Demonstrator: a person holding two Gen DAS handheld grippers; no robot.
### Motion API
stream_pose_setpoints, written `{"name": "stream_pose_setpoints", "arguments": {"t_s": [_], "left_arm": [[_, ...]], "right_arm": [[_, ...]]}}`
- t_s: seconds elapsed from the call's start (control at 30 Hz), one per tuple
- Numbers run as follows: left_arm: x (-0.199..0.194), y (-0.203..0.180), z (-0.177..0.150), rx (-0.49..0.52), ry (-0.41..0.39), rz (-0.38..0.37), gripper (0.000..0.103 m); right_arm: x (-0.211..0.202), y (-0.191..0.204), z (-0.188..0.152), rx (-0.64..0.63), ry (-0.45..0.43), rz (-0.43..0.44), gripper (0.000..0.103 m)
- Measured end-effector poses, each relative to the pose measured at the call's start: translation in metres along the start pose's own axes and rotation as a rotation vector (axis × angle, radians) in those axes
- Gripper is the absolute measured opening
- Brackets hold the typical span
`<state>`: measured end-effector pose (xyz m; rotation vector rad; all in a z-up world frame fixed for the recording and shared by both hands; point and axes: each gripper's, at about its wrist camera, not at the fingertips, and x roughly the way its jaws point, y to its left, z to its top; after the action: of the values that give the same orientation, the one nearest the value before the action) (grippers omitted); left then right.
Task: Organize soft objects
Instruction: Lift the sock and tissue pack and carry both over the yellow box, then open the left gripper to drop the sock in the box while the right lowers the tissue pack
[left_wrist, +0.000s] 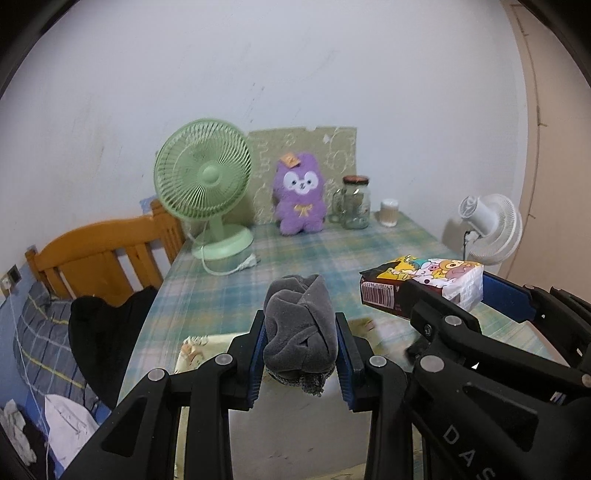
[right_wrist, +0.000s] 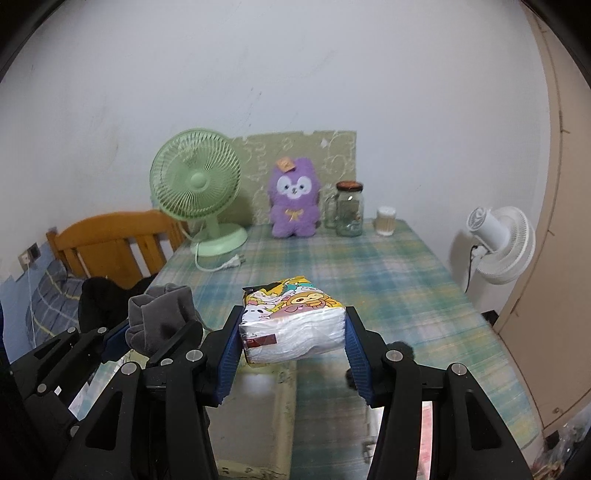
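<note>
Plaid-clothed counter (right_wrist: 388, 266) ahead of both tools; left tool (left_wrist: 300, 354) pinches grey sock (left_wrist: 301, 325), right tool (right_wrist: 293, 345) pinches tissue pack (right_wrist: 293, 325). Only the left view shows bed clutter (left_wrist: 55, 417).

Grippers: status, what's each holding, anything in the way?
Left gripper shut on grey sock bundle. Right gripper shut on tissue pack. Both held above plaid table. Nothing blocking ahead.
</note>
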<state>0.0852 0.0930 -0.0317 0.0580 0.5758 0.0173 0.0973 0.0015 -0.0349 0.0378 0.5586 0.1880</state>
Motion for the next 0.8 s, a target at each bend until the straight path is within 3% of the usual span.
{"name": "stream_pose_setpoints", "arguments": {"t_s": [0.53, 0.8], "left_arm": [[0.042, 0.029, -0.043, 0.003, 0.175, 0.049, 0.034], [0.062, 0.038, -0.050, -0.002, 0.236, 0.059, 0.034]], "right_arm": [[0.057, 0.029, -0.040, 0.013, 0.171, 0.049, 0.055], [0.074, 0.037, -0.045, -0.015, 0.181, 0.036, 0.055]]}}
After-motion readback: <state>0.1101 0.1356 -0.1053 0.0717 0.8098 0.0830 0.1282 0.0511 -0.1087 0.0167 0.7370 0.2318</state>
